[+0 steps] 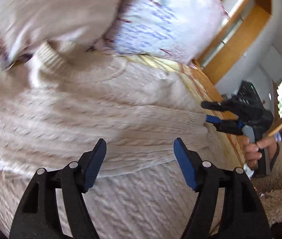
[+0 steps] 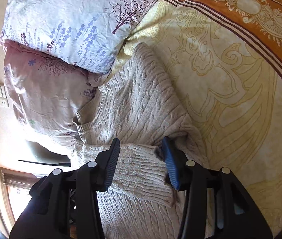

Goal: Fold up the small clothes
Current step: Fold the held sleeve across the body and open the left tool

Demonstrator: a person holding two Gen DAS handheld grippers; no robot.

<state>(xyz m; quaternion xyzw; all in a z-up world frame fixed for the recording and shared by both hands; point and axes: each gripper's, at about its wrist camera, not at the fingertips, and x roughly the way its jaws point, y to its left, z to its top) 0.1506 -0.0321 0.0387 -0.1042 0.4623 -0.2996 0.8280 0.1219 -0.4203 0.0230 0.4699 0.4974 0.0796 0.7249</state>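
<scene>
Daylight is flooding both fisheye views, and black corners are ringing the frames. Motion blur is smearing the left-wrist picture, worst on the pillow (image 1: pixel 161 20) beyond the left gripper (image 1: pixel 140 164). The right-wrist picture is staying sharp; glare is bleaching the wall (image 2: pixel 3 137) left of the right gripper (image 2: pixel 141 163), and straight lines are bending near the edges.

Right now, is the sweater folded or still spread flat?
Partly folded: the cream sweater has one ribbed-edged part doubled over its body, between the right gripper pads.
</scene>
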